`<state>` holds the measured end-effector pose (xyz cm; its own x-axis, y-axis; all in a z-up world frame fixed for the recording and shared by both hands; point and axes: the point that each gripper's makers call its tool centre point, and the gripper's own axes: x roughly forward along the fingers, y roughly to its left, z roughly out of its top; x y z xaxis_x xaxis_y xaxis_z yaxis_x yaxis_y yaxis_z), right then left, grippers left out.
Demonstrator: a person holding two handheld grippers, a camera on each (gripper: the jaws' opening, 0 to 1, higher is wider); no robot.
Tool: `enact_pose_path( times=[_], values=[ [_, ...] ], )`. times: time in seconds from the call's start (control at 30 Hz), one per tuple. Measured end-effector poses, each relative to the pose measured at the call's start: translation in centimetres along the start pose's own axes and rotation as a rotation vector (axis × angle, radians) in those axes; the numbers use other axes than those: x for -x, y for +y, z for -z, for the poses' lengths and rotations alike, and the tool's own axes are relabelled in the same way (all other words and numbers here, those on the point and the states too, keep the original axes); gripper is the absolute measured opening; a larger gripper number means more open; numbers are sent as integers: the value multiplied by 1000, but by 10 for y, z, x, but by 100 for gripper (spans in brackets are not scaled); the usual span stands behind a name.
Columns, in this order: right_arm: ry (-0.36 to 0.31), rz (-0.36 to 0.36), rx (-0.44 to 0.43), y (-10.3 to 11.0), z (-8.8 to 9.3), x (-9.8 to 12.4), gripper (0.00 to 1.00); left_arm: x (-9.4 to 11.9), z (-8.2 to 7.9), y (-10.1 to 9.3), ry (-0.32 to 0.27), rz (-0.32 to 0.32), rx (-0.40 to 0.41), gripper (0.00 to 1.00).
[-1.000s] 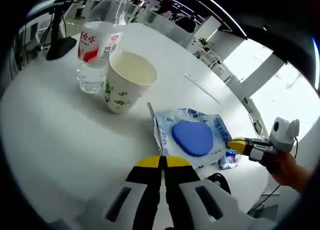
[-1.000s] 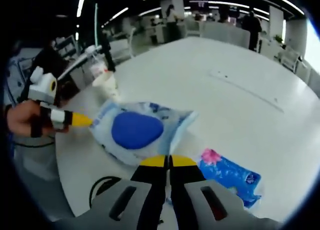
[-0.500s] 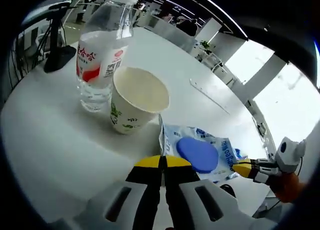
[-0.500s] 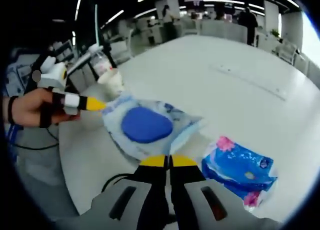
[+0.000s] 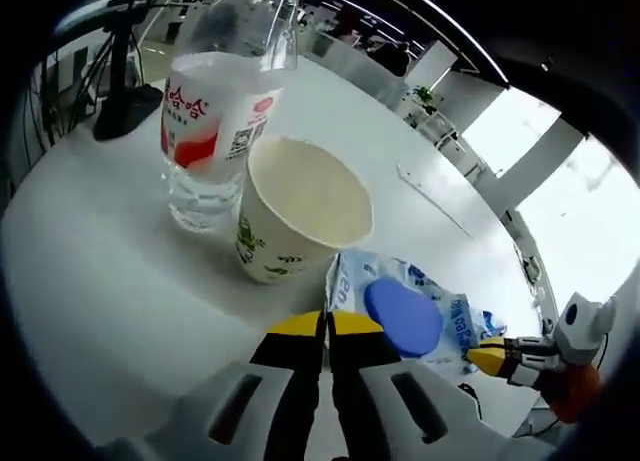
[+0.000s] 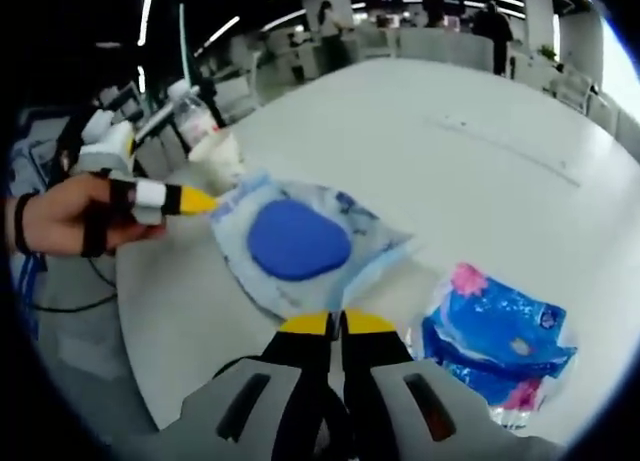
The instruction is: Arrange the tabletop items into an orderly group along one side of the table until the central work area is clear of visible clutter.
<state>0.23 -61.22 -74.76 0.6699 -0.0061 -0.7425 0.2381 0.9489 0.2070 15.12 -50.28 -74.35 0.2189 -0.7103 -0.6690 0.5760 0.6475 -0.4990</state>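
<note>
We see the wet-wipe pack, pale blue with a dark blue oval lid, lying flat on the white counter and held from two ends. Our right tool has its yellow-tipped jaws closed on the pack's near edge. Our left tool comes in from the left with its tip touching the pack's left edge; in the left gripper view its jaws are pressed together at the pack's edge, but we cannot tell whether they actually pinch it. Just beyond the pack on the left stands a paper cup with a green print, and beside it, close against it, an upright clear water bottle with a red and white label. To the right of the wipes, near but apart, lies a blue tissue packet with pink flowers.
</note>
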Motion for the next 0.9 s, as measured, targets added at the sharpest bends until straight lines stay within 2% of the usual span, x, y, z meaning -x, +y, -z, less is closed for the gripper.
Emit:
enact_pose_path(
  times=[0.1, 0.23, 0.3, 0.43, 0.53, 0.6, 0.7, 0.77, 0.9],
  values=[
    [1, -2, -6, -1, 0, -1, 1, -2, 4, 8, 14, -19, 26, 0],
    [-17, -3, -42, -3, 0, -1, 1, -4, 4, 8, 19, -17, -5, 0],
    [-11, -1, -51, -2, 2, -1, 1, -6, 4, 11, 21, -20, 54, 0],
    [-5, -2, -36, 0, 4, -3, 2, -8, -1, 10, 18, -18, 24, 0],
    [-4, 0, -40, -1, 5, -2, 4, -9, -1, 13, 19, -9, 67, 0],
    [-7, 2, -39, 1, 6, 1, 5, -9, -1, 12, 20, 3, 67, 0],
    [-9, 6, -36, 2, 8, 4, 6, -5, -3, 11, 6, 40, 87, 4],
    [-12, 10, -37, 1, 9, 6, 7, -2, -4, 14, 4, 42, 91, 9],
    [-23, 18, -28, 0, 11, 12, 9, 6, -3, 21, 0, 46, 76, 10]
  ],
)
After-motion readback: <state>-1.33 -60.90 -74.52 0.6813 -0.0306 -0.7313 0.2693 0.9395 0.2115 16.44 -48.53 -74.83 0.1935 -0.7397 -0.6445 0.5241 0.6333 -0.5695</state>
